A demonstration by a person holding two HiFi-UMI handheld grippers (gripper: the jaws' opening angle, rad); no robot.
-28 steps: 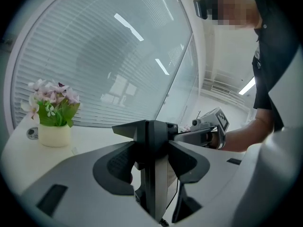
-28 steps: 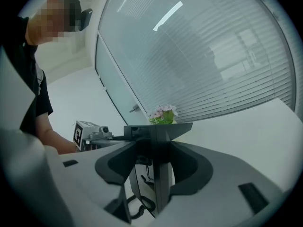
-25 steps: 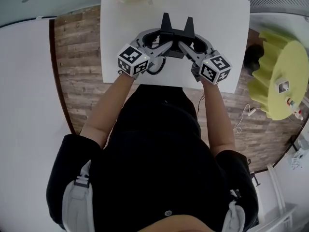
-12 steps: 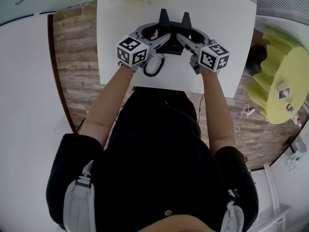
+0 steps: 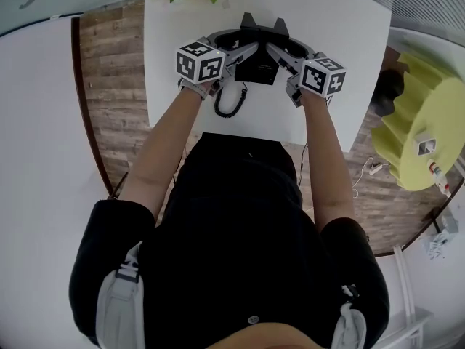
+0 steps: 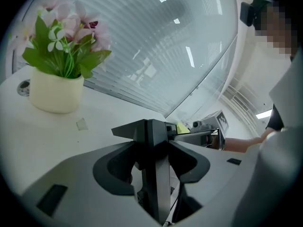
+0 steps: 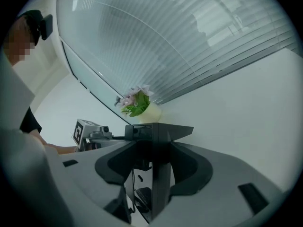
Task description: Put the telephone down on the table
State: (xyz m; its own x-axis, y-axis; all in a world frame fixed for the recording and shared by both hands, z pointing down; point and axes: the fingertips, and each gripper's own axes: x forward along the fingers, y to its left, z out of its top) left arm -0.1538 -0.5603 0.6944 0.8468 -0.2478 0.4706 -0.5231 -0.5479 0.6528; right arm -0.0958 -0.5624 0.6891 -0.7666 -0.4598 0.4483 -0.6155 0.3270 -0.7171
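Left gripper (image 6: pixel 154 137) and right gripper (image 7: pixel 154 142) each clamped on an edge of black telephone (image 5: pixel 259 70), over white table (image 5: pixel 327 20); contact with tabletop unclear; coiled cord (image 5: pixel 231 105) on table

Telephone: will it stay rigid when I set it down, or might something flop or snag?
The telephone body looks like hard, boxy plastic, so probably rigid and unlikely to roll. Its coiled cord trails loose, likely floppy and springy; it could snag.
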